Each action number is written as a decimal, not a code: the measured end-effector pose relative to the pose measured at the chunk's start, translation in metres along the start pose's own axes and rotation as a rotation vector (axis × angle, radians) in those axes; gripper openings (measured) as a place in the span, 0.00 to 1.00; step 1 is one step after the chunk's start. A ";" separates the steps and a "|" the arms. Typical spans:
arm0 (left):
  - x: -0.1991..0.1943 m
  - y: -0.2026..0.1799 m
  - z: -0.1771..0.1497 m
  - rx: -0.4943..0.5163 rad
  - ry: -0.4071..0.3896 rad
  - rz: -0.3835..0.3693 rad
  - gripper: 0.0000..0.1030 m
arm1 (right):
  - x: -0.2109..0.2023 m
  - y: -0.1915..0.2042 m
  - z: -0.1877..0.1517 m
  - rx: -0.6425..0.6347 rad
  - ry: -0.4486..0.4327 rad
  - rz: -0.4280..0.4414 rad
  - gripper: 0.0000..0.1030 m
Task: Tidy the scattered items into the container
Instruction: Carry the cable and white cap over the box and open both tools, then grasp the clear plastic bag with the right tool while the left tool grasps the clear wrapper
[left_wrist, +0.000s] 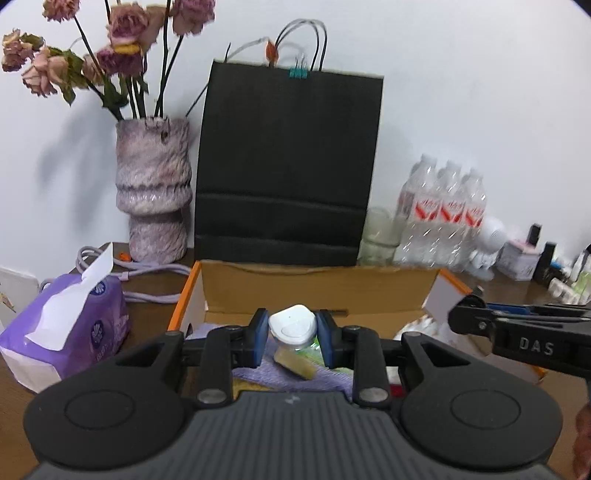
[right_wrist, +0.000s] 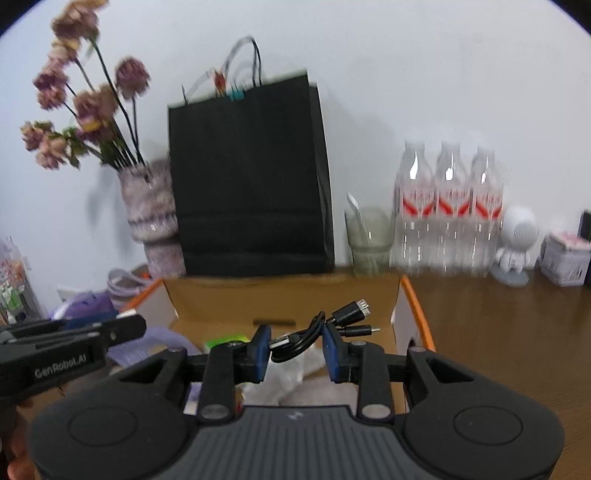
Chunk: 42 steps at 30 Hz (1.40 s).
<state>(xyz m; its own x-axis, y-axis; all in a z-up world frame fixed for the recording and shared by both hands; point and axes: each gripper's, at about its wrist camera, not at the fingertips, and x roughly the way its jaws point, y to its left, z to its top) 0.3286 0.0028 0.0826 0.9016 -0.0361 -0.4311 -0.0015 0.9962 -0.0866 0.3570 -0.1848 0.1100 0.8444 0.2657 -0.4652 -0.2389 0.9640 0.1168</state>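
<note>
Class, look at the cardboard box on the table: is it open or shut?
Open. The cardboard box has its top uncovered, so the purple cloth inside shows, and both grippers hold items over it.

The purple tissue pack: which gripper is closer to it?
Left. The left gripper, over the cardboard box, has the tissue pack just beside it; the right gripper is farther across the box.
</note>
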 end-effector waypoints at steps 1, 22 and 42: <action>0.002 0.000 -0.001 0.000 0.007 -0.003 0.28 | 0.004 -0.001 -0.002 0.000 0.012 -0.003 0.28; 0.001 -0.015 -0.008 0.082 0.005 0.105 1.00 | 0.003 -0.008 0.000 0.056 0.082 -0.001 1.00; -0.002 -0.016 -0.009 0.082 0.000 0.113 1.00 | 0.001 -0.007 0.001 0.044 0.084 -0.009 1.00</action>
<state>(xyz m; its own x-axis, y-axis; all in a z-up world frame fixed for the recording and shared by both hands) 0.3230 -0.0137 0.0772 0.8978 0.0766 -0.4338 -0.0676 0.9971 0.0362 0.3596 -0.1909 0.1100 0.8029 0.2564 -0.5382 -0.2086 0.9665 0.1493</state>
